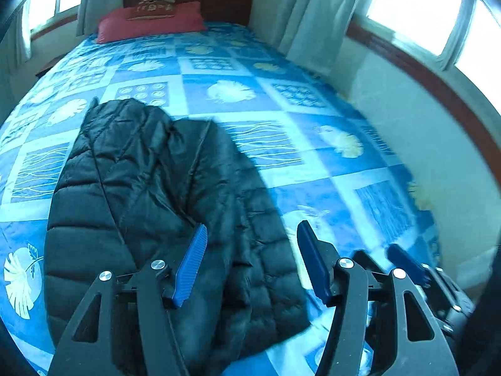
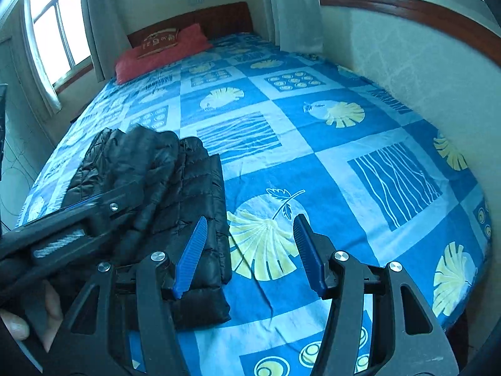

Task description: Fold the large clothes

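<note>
Jacket: black quilted puffer jacket (image 1: 162, 213) is lying folded on the bed's blue patterned sheet (image 1: 238, 72), near the foot end & toward the left side; a sleeve or panel is lying doubled over its top.
L gripper: left gripper (image 1: 250, 260) is hovering above the jacket's right-hand part, jaws standing spread, nothing between the blue pads (image 1: 192, 263); no pad is pressing on fabric. In the right wrist view it is crossing over the jacket from the left, w/ a hand (image 2: 34, 319) gripping its handle.
R gripper: right gripper (image 2: 250, 253) is hanging over bare sheet just right of the jacket, jaws spread, nothing pinched; left pad is overlapping the jacket's edge in view, contact can't tell.
Bed bkgd: red pillow (image 2: 162, 53) is sitting at the head end against a dark wood headboard (image 1: 188, 1).
Room: curtained windows (image 2: 56, 34) are showing on both sides.
</note>
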### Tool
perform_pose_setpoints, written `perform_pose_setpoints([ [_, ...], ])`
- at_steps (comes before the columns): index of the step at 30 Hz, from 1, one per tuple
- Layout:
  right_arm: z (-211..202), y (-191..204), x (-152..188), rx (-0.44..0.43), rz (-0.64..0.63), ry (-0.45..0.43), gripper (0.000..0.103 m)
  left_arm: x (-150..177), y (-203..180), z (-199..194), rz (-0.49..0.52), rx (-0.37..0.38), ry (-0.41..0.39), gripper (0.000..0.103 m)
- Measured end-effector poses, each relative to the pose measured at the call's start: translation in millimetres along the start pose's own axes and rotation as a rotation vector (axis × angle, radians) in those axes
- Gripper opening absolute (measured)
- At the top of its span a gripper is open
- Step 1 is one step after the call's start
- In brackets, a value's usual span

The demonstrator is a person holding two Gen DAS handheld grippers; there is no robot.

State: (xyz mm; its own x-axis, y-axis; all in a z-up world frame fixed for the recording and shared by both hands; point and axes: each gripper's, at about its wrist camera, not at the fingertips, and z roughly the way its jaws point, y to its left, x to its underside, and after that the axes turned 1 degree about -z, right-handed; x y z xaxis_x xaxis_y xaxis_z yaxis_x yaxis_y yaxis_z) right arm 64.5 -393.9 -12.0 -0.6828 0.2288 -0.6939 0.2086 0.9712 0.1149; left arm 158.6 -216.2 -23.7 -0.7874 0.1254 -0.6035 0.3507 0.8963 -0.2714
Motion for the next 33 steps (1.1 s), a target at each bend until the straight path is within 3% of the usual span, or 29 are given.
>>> perform_pose_setpoints([
  [6,-4,33,-4,-0.055,-0.037,-0.012,0.058,0,34,-52,-0.006,-0.006,-0.089,0.061],
  [9,6,52,-6,-0.095,-0.055,0.004,0.064,3,74,-65,-0.031,-0.082,-0.132,0.071],
  [11,15,63,-10,-0.118,-0.057,0.012,0.071,7,111,-65,-0.053,-0.169,-0.139,0.071],
  [15,48,80,-24,-0.161,-0.029,0.064,0.076,13,172,-51,-0.16,-0.228,-0.117,0.071],
  [19,80,90,-32,-0.166,-0.012,0.125,0.076,19,202,-34,-0.239,-0.217,-0.085,0.071],
  [26,116,105,-25,-0.133,-0.047,0.211,0.076,26,210,-14,-0.273,-0.191,-0.075,0.072],
  [27,120,104,-22,-0.141,-0.042,0.221,0.073,27,210,-12,-0.271,-0.19,-0.076,0.072],
  [28,122,104,-21,-0.171,-0.033,0.231,0.064,27,210,-10,-0.269,-0.189,-0.079,0.072],
  [30,123,105,-19,-0.188,-0.034,0.234,0.035,28,209,-7,-0.272,-0.179,-0.079,0.072],
  [33,109,107,-27,-0.193,-0.064,0.169,0.017,23,205,-8,-0.266,-0.18,-0.087,0.072],
])
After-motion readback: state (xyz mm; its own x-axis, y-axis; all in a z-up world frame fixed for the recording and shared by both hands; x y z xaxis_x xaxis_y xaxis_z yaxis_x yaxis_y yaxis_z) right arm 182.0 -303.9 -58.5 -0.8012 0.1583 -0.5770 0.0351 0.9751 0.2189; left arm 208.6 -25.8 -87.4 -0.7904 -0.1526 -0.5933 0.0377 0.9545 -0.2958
